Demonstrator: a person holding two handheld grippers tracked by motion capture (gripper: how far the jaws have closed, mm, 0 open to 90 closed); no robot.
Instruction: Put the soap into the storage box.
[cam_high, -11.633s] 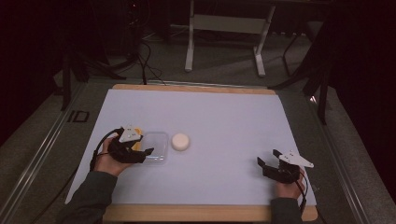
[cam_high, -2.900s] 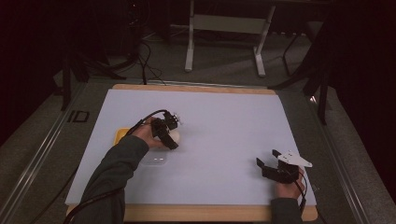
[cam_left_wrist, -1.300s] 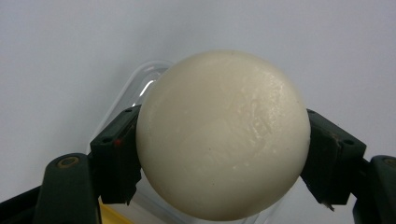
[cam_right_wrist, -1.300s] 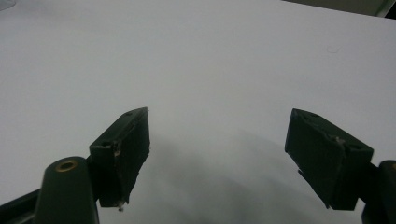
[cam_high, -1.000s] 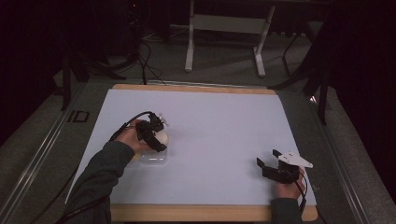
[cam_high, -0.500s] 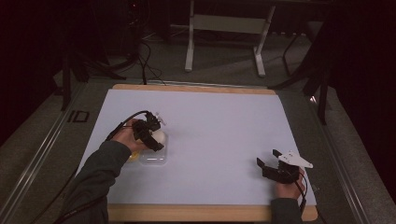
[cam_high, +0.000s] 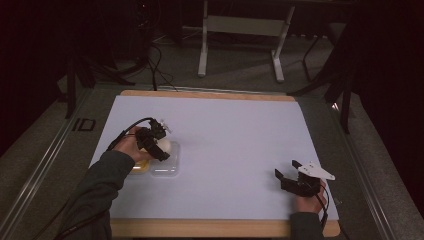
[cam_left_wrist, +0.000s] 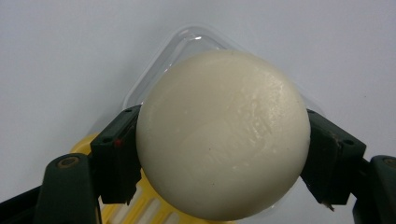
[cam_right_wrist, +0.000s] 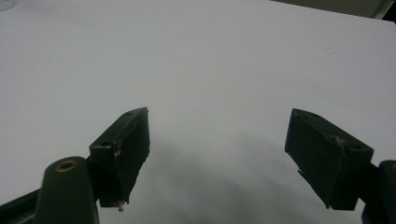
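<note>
- The left gripper (cam_high: 159, 146) is at the left side of the white tabletop (cam_high: 235, 140), held in the person's left hand (cam_high: 131, 146), with its jaws pointing down and toward the right.
- Its jaws are pinched on a cream-white ball (cam_left_wrist: 223, 135), one jaw pressed to each side of it at its widest part.
- The ball is round, so it has no long axis and no clear heading; its surface is smooth, matte and faintly mottled.
- The ball sits over a clear plastic tray (cam_high: 168, 167) with rounded corners; whether it touches the tray I cannot tell.
- A yellow ribbed object (cam_left_wrist: 135, 210) lies just beside the tray, below the left jaw in the left gripper view.
- The right gripper (cam_high: 287, 175) is at the right near corner of the tabletop, held in the right hand (cam_high: 311, 201), well apart from the ball.
- Its jaws are spread wide over bare tabletop and grip nothing.
</note>
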